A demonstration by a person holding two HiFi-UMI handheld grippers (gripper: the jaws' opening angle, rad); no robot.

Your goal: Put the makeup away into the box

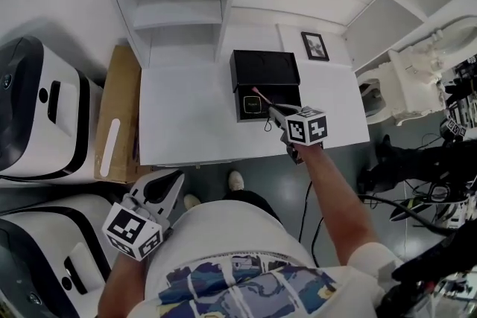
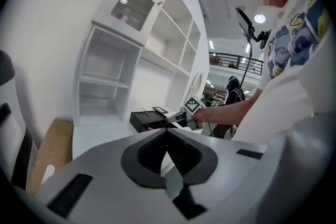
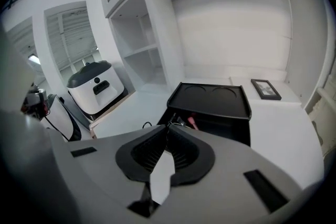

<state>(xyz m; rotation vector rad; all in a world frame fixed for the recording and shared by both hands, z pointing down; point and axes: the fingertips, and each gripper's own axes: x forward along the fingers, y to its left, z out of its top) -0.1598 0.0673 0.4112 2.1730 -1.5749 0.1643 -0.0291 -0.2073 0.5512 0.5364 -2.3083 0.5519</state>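
Looks almost finished: slim pink makeup stick inside open black rectangular box at far edge of white worktop. Right gripper just before the box, left gripper off the near edge, both jaws pressed together, empty. Possibly only lid-closing left.

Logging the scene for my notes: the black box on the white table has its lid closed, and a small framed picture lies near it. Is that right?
Not quite. The lid of the black box is open, swung back, as the right gripper view shows. The box does sit on the white table, and the small framed picture lies near it.
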